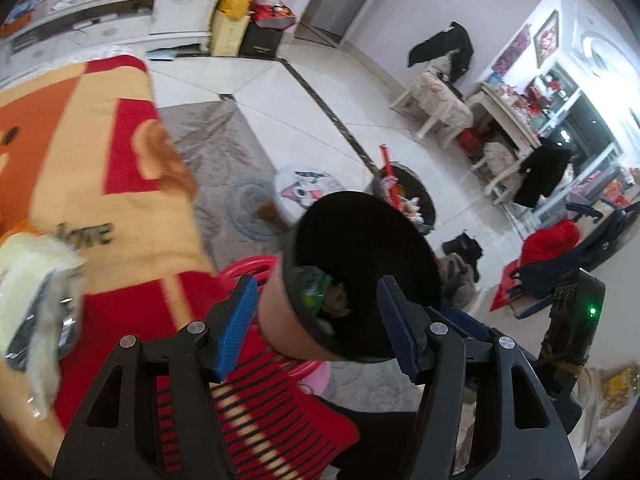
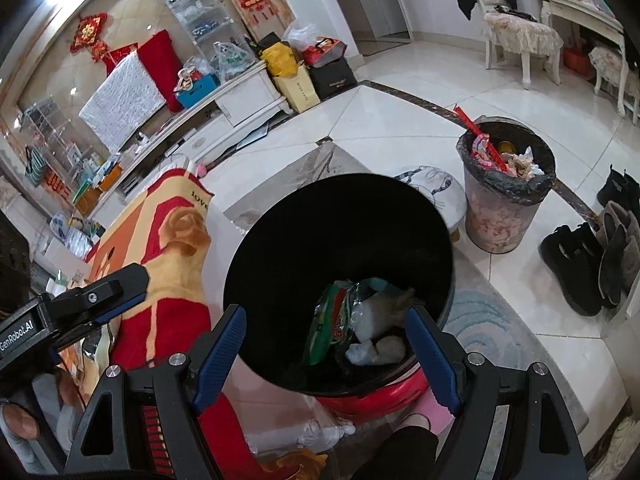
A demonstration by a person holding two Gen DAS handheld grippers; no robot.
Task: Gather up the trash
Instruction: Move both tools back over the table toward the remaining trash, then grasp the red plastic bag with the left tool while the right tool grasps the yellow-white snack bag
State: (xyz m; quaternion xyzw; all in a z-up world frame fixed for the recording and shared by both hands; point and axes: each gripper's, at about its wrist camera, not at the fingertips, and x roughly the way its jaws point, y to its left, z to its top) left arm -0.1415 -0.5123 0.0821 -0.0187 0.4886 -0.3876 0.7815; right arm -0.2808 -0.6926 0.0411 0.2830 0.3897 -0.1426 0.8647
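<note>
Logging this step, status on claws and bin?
Both claws open, empty: left claw, right claw. Black bin below, holds wrappers. Nothing blocking.

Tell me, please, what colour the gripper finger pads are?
Blue pads, clearest in the right wrist view.

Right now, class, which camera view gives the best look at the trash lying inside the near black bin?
The right wrist view: it looks down into the black bin, showing the wrappers and crumpled tissue clearly. The left wrist view sees the black bin tilted, its trash mostly blurred.

Red-orange blanket [image 2: 168,240], dark boots [image 2: 576,264] — white chair [image 2: 516,40].
</note>
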